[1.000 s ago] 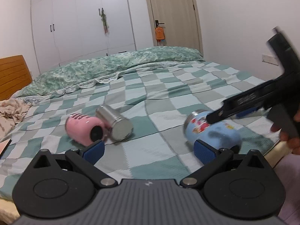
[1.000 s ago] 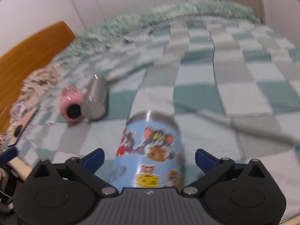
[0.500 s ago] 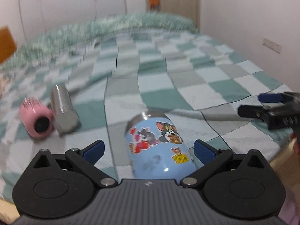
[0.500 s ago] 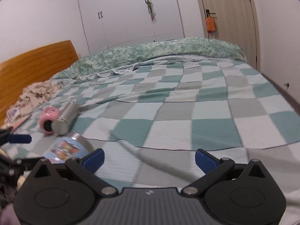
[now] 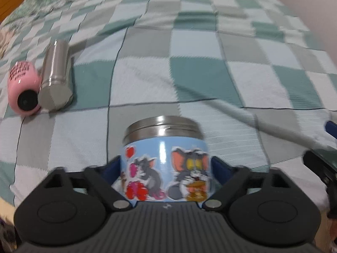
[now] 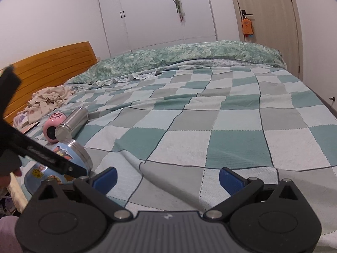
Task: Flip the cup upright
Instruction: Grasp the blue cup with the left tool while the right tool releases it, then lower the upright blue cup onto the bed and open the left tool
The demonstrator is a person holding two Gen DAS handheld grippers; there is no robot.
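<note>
A light blue cartoon-sticker cup with a steel rim lies on its side on the checked bedspread, rim pointing away. My left gripper has its blue pads on both sides of the cup body and looks shut on it. In the right wrist view the same cup lies at the lower left with the left gripper's finger across it. My right gripper is open and empty over the bedspread, to the right of the cup.
A pink cup and a steel cup lie side by side on their sides at the left. Crumpled cloth and a wooden headboard are at far left. The bed edge is just in front of me.
My left gripper moved forward onto the blue cup and closed its pads around it. My right gripper, over the cup a second ago, has swung away right and stays open.
</note>
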